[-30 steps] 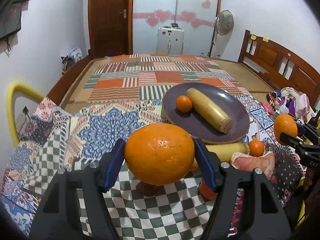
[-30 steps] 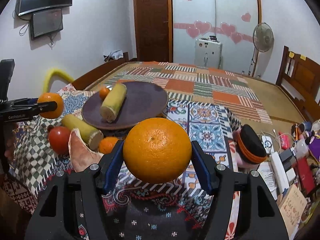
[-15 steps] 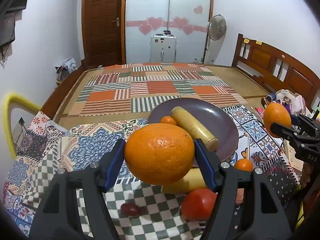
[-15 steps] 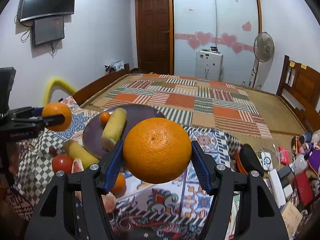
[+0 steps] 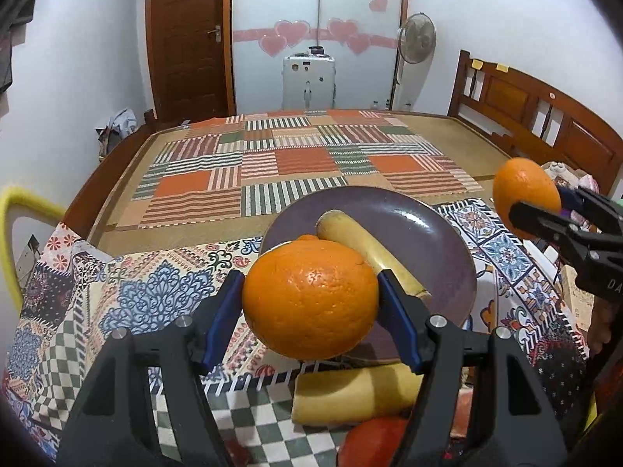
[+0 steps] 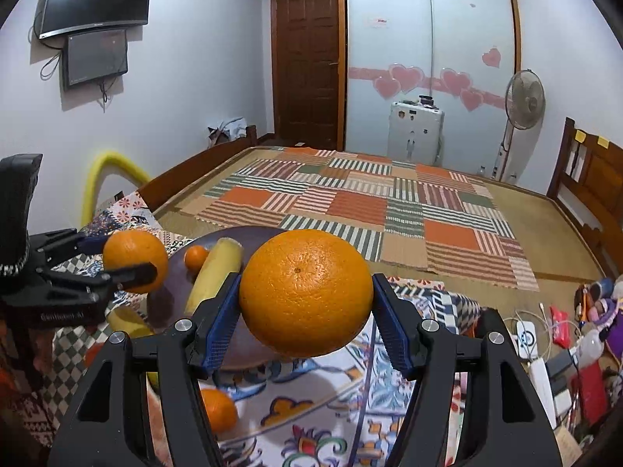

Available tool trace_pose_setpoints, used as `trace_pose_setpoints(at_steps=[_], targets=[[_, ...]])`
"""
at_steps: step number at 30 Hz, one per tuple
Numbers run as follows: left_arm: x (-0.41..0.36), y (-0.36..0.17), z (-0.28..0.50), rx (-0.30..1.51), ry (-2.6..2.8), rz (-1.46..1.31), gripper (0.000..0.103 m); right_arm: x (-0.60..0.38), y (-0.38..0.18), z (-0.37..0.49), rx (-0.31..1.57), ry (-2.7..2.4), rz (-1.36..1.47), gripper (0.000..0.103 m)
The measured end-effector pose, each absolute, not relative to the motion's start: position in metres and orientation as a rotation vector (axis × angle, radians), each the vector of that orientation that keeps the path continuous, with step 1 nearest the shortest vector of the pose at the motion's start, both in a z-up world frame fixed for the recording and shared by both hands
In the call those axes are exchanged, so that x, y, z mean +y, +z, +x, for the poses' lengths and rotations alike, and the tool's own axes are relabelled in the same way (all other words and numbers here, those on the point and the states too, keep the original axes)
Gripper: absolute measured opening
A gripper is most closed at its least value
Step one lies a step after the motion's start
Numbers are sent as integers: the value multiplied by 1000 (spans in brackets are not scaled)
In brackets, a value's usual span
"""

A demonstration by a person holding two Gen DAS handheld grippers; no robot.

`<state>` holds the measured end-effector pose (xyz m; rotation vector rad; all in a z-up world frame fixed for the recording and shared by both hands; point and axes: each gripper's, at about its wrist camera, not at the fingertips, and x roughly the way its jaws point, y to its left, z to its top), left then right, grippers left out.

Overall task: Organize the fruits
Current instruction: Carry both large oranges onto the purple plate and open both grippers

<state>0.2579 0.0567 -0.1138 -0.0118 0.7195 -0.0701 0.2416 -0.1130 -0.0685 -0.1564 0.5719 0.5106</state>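
Your left gripper (image 5: 310, 300) has its blue-padded jaws closed on a large orange (image 5: 310, 299), pads pressing its two sides, the fruit held clear above the patterned cloth (image 5: 128, 292) covering the surface. Your right gripper (image 6: 305, 292) grips a second orange (image 6: 305, 292) the same way, jaws about half spread and filled by the fruit.

In the left wrist view, the purple plate (image 5: 436, 241) lies at 12 o'clock beyond the held orange; on it rest a yellow peeled banana piece (image 5: 366, 249) and, touching its 9 o'clock end, a small tangerine (image 5: 307, 238). At 6 o'clock, off the plate, lies another banana piece (image 5: 350, 393) with a red tomato (image 5: 373, 443) just below it. The right gripper with its orange shows at 3 o'clock.

In the right wrist view, the plate sits at 9 o'clock of the held orange, and the left gripper's orange hangs further out at 9 o'clock. A loose tangerine (image 6: 220, 408) lies on the cloth at 7 o'clock.
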Motion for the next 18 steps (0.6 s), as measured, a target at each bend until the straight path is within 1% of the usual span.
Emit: trace_pose_setpoints(at_steps=[10, 18], targets=[[53, -127, 282, 754, -73, -15, 69, -102, -75, 263, 611, 523, -165, 62], [49, -126, 288, 733, -77, 8, 69, -93, -78, 281, 636, 522, -179, 62]])
